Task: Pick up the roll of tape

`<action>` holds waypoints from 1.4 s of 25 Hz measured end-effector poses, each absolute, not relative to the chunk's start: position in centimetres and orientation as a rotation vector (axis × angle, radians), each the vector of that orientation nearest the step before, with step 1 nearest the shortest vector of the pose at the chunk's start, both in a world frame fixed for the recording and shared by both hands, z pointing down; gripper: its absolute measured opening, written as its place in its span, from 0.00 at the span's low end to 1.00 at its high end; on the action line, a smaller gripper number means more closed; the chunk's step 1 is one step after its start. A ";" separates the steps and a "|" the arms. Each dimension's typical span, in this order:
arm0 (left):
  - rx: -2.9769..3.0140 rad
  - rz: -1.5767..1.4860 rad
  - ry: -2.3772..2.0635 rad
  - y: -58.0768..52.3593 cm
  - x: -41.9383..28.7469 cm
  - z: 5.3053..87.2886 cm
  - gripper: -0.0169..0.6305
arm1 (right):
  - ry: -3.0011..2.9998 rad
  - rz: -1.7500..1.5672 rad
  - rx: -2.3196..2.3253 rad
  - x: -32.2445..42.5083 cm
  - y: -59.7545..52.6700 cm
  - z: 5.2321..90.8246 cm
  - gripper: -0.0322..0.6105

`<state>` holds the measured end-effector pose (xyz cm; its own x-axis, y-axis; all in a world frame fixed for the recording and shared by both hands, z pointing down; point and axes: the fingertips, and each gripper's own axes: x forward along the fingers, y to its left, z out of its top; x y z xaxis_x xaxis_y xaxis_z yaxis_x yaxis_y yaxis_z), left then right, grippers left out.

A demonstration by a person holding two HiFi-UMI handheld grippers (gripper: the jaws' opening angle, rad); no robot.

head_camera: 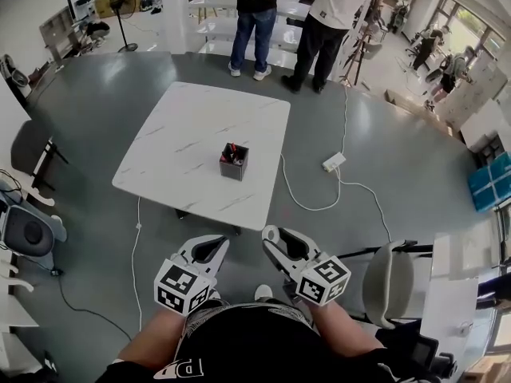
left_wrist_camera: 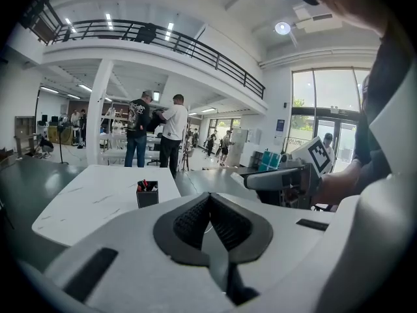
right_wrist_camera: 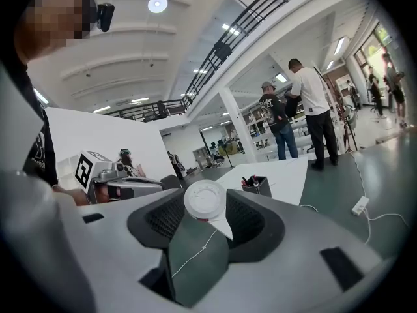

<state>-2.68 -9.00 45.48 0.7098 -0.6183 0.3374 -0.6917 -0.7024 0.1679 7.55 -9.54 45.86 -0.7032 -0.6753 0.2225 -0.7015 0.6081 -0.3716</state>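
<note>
White round roll of tape (right_wrist_camera: pixel 204 199) pinched in right gripper (right_wrist_camera: pixel 206 208), at 5 o'clock off white marble-patterned square tabletop (head_camera: pixel 184 134); left gripper (left_wrist_camera: pixel 210 197) at 6 o'clock, pressed together on nothing.

I see a white, marble-veined bench (head_camera: pixel 200 134) standing on the grey floor (head_camera: pixel 399 150), its square top turned at a slant to my view. On it stands a small black square pen holder (head_camera: pixel 234 163) with red and dark pens in it, towards the near right part of the top and apart from every edge. On the floor just right of the bench lies a white power strip (head_camera: pixel 334 163), its white cable (head_camera: pixel 313 209) looping round near the bench's right side.
</note>
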 end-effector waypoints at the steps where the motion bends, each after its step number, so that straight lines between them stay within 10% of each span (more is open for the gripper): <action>1: 2.636 0.370 -1.034 -8.9 -3.0 45.5 0.05 | -2.760 0.680 1.188 7.3 -9.5 45.9 0.36; 35: 2.618 0.359 -1.046 -9.8 -6.1 45.8 0.05 | -2.740 0.672 1.170 4.7 -10.3 46.0 0.36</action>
